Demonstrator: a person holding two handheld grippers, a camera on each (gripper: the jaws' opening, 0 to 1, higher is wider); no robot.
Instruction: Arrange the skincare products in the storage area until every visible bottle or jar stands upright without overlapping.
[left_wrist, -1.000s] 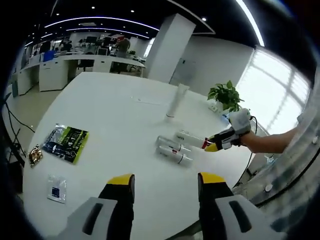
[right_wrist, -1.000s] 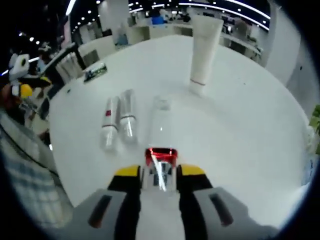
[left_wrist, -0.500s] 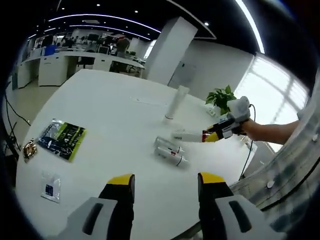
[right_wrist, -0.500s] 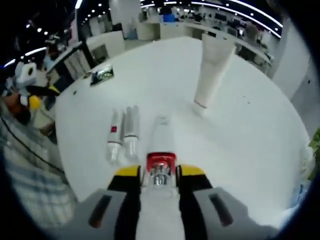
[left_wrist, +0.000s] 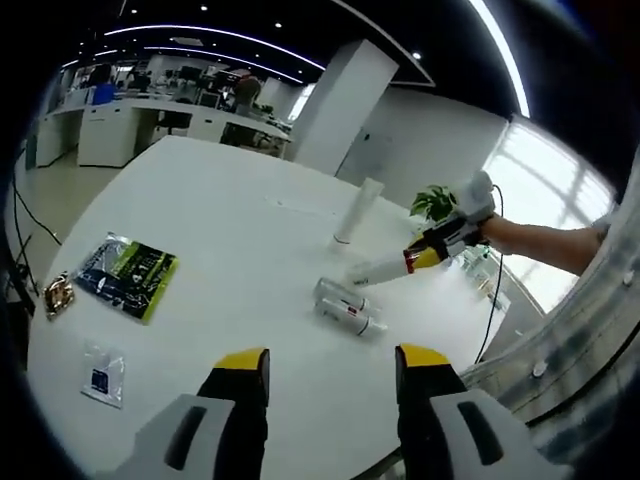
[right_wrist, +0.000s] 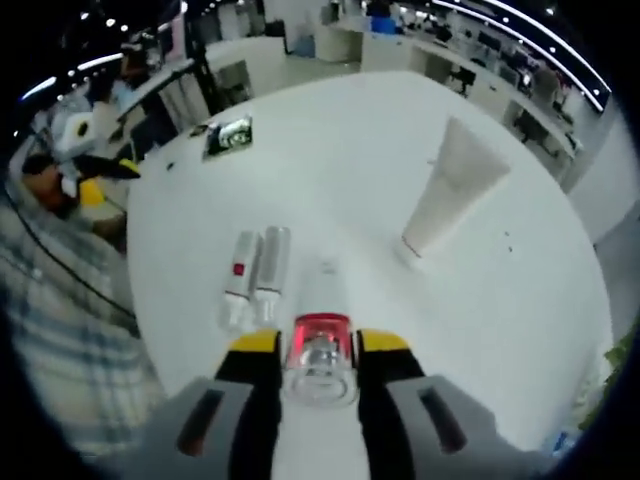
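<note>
— What is the right gripper doing?
— Its jaws are clamped on a red-collared bottle, lifted at a slant off the white desk; the bottle's far end is foreshortened and hard to read.
— And ahead of it?
— A white tube stands upright ahead and to the right; two silver bottles lie side by side just left, labels unreadable.
— The left gripper?
— Jaws apart, holding nothing, well back from the lying bottles; a green packet lies to its left.

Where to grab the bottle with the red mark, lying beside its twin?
Take the red-marked bottle at its cap end, coming along its length from the near side. It lies flat against its twin, so fingers across the body have no gap on that side; the cap end sticks out free.
</note>
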